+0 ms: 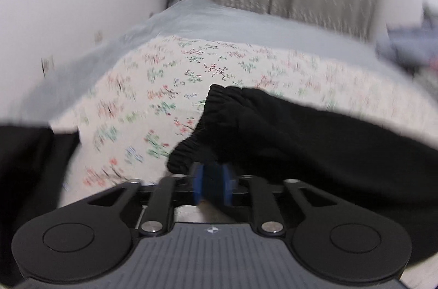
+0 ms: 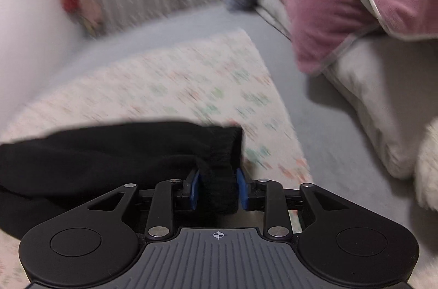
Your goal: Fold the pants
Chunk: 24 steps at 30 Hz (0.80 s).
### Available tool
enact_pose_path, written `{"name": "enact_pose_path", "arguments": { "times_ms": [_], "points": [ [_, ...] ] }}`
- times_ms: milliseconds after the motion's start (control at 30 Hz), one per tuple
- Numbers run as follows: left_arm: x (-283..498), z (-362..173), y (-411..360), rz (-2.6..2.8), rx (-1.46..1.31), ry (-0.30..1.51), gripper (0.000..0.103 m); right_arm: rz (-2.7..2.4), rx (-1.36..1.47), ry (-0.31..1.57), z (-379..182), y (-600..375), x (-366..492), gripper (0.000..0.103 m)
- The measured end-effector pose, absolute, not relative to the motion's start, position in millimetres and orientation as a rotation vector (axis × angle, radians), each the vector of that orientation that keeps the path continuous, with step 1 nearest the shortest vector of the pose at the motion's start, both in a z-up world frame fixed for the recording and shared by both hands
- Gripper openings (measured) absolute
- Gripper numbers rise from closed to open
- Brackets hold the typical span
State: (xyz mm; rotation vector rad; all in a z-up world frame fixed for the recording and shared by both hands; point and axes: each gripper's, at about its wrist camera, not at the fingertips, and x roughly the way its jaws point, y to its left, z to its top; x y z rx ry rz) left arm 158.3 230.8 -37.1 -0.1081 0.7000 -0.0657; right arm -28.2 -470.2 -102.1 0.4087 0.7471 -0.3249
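Both claws had hold of the black, soft knit pants with a gathered elastic waistband (image 1: 287,130), one at each end of that waistband. The left gripper (image 1: 213,186) had its blue pads nearly together on the bunched band directly ahead of its fingertips, and from there the cloth ran off to its right. The right gripper (image 2: 217,189) was clamped a little wider on a thick roll of the same band (image 2: 219,179), and the cloth ran off to its left.

So the garment's held edge lay stretched between the two claws, crosswise to both, over the pale floral-printed quilted mat (image 1: 169,97) spread ahead of and beneath them on the grey bedsheet (image 2: 314,111). Neither claw was nearer; each owned its own corner. The legs were out of view, probably hanging behind the claws. Any fold probably depended on moving both corners together, keeping that edge taut.
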Motion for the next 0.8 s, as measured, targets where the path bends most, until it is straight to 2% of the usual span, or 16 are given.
{"name": "enact_pose_path", "arguments": {
  "times_ms": [33, 67, 133, 167, 300, 433, 600, 667, 700, 733, 767, 800],
  "points": [
    [155, -34, 231, -0.064, -0.170, 0.703, 0.055, -0.367, 0.441, 0.743, -101, -470, -30, 0.049],
    [153, -31, 231, -0.069, -0.225, 0.704, 0.057, -0.396, 0.495, 0.708, -96, -469, -36, 0.052],
    [153, -27, 224, -0.082, -0.302, 0.714, 0.069, -0.426, 0.646, 0.618, -87, -469, -47, 0.067],
    [154, -27, 219, -0.089, -0.323, 0.721, 0.070, -0.433, 0.712, 0.590, -83, -467, -50, 0.069],
    [167, -27, 195, -0.073, -0.350, 0.763, 0.086, -0.388, 0.876, 0.624, -78, -441, -32, 0.069],
    [186, -44, 185, -0.009, -0.394, 0.815, 0.086, -0.406, 0.950, 0.694, -98, -418, 4, 0.069],
    [205, -57, 180, 0.064, -0.391, 0.830, 0.086, -0.448, 1.129, 0.647, -128, -415, 24, 0.069],
    [211, -58, 180, 0.084, -0.378, 0.827, 0.079, -0.460, 1.149, 0.626, -137, -414, 29, 0.069],
    [214, -59, 179, 0.082, -0.377, 0.824, 0.062, -0.474, 1.133, 0.618, -139, -413, 31, 0.062],
    [216, -61, 179, 0.074, -0.377, 0.825, 0.036, -0.486, 1.117, 0.611, -139, -413, 32, 0.049],
    [217, -62, 178, 0.071, -0.375, 0.829, 0.030, -0.497, 1.102, 0.606, -140, -413, 32, 0.040],
    [217, -64, 177, 0.076, -0.366, 0.830, 0.028, -0.504, 1.093, 0.601, -142, -414, 31, 0.022]
  ]
}}
